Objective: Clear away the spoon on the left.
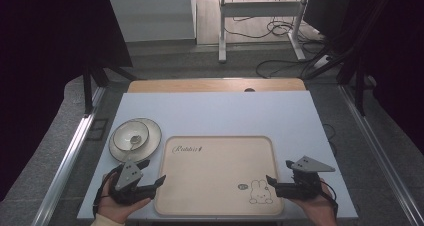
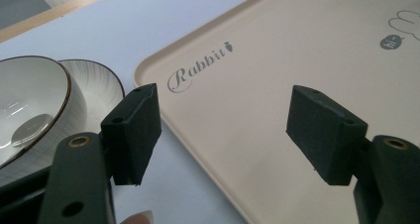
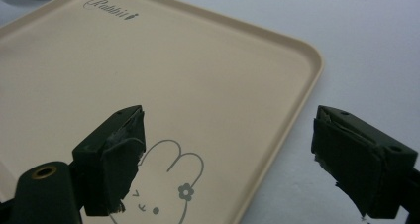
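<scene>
Both grippers hang wide open, empty – left gripper (image 1: 150,175) and right gripper (image 1: 281,172) flanking the beige tray (image 1: 216,213), flat on the table's near edge. Looks stiff, light, slick – I'd pinch the raised rim on each side.

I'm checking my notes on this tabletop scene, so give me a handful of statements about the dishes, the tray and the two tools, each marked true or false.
1. The small white bowl sits on the white ribbed plate. True.
2. The beige rectangular tray with a rabbit drawing carries the bowl. False: the tray is bare, and the bowl and plate stand on the table to its left.
3. The left tool has its jaws open, with nothing between them. True.
4. The right tool is clamped on the tray's rim. False: its jaws stand open near the tray's right edge, gripping nothing.
5. A metal spoon lies in the bowl. True.
</scene>
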